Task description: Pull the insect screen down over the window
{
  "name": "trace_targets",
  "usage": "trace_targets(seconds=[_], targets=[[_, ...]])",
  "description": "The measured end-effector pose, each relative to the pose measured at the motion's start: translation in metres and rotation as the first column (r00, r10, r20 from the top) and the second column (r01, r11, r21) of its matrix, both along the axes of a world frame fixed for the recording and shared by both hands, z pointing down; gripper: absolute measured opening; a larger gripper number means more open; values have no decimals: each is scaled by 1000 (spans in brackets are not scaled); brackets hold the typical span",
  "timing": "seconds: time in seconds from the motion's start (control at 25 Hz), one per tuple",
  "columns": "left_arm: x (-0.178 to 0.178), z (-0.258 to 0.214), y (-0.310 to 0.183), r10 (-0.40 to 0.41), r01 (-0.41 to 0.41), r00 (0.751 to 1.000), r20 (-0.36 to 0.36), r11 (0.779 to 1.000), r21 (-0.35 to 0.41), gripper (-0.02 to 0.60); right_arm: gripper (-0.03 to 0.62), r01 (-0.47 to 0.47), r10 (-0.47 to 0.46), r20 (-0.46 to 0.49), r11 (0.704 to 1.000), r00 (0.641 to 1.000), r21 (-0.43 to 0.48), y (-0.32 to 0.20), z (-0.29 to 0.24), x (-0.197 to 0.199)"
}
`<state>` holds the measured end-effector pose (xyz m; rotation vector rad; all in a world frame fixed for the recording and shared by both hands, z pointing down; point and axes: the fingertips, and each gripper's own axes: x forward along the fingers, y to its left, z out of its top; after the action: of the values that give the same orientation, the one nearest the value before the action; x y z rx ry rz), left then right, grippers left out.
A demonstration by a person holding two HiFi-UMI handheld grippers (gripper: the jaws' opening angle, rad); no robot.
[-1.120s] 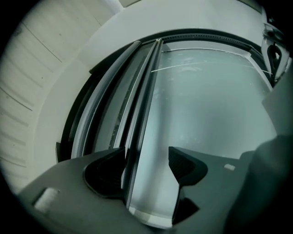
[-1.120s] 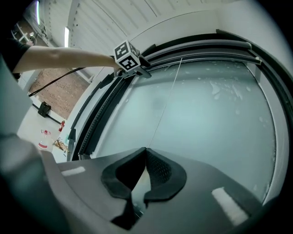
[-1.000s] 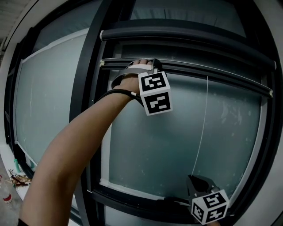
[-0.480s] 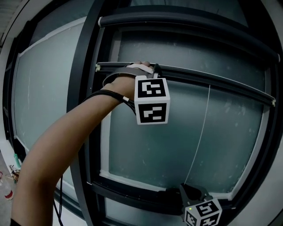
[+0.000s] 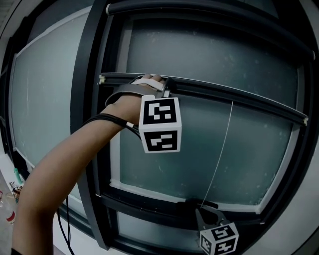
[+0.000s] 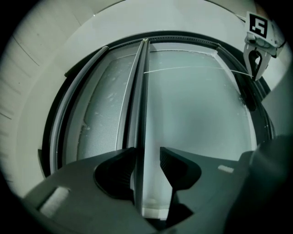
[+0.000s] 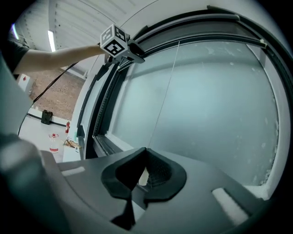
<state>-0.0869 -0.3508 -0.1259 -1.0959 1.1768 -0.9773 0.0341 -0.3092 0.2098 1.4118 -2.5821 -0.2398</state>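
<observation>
head view | right tool (image 5: pixel 200 207) cube cut off below | floor clutter (image 5: pixel 17 191) unidentifiable

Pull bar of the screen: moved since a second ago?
Yes: the pull bar has come down; its gap below the fixed top housing is wider.

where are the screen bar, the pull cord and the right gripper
screen bar (image 5: pixel 239 97), head view, its middle stretch
pull cord (image 5: pixel 220 149), head view, halfway along it
right gripper (image 7: pixel 146 151), right gripper view, tips of its shut jaws

Black window frame (image 5: pixel 88 60); frosted grey-green glass (image 5: pixel 249 159); marker cube (image 5: pixel 159 124) black-and-white (square patterns).
</observation>
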Motion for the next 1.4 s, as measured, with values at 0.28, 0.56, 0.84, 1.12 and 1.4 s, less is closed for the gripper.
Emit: trace_targets(seconds=[0.28, 0.56, 0.84, 1.12, 1.4], targets=[[1, 35, 3, -4, 3, 1000, -24, 999, -49, 218, 5, -18, 19, 26, 999, 999, -30, -3, 32, 10], [8, 74, 0, -21, 18, 999, -30, 997, -73, 183, 6, -12, 12, -2, 996, 1000, -91, -1, 78, 17], [12, 131, -13, -50, 50, 999, -4, 992, -120, 200, 6, 27, -27, 2, 986, 1000, -163, -6, 128, 16], [17, 168, -15, -71, 67, 997, -24, 989, -130, 189, 6, 25, -40, -72, 980, 997, -196, -12, 171, 20], [11, 214, -19, -46, 38, 997, -54, 988, -150, 192, 6, -32, 10, -85, 967, 996, -253, -13, 214, 16]])
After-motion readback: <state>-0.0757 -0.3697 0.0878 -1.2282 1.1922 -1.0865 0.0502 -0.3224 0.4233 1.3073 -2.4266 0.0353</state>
